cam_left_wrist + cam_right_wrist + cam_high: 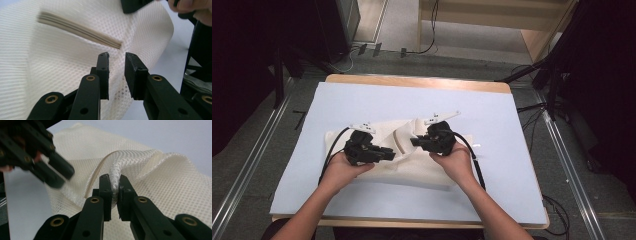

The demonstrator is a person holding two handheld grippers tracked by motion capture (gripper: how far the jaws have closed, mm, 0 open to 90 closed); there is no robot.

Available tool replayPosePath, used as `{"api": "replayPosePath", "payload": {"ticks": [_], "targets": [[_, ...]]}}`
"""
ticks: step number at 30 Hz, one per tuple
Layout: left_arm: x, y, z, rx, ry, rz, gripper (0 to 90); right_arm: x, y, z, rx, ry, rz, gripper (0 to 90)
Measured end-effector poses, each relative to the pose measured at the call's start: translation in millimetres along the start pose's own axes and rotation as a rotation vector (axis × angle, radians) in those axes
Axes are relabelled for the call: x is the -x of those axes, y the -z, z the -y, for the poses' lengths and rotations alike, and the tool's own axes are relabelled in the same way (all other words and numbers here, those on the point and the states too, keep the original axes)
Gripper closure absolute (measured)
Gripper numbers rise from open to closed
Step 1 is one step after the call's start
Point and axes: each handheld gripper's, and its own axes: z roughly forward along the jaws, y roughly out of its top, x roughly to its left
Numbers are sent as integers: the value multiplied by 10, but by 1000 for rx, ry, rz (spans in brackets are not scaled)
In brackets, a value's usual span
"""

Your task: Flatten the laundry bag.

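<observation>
right tool (115, 182) pinches a fold of the mesh bag (160, 182); left tool (117, 62) spread, empty; the bunched mesh may slip free.

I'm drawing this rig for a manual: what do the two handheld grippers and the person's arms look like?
Both the left gripper and the right gripper are black, blocky, each with a black cable and a white plate on top. Their fingers are flat black bars on arms with brass-coloured rivets. The forearms are bare, no sleeves.
</observation>
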Motion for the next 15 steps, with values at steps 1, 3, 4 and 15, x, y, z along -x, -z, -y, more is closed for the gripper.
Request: {"api": "replayPosePath", "payload": {"ticks": [1,3,4,15], "targets": [[-17,52,-5,12,11,1,735,-2,17,21,-2,-2,-2,853],[-68,134,-16,10,16,-9,711,-3,53,65,-3,-2,-2,853],[-101,164,-19,6,21,-17,701,-4,71,85,-4,-5,-6,852],[-529,304,-126,-6,41,-157,630,-152,263,418,-21,-7,-28,848]]}}
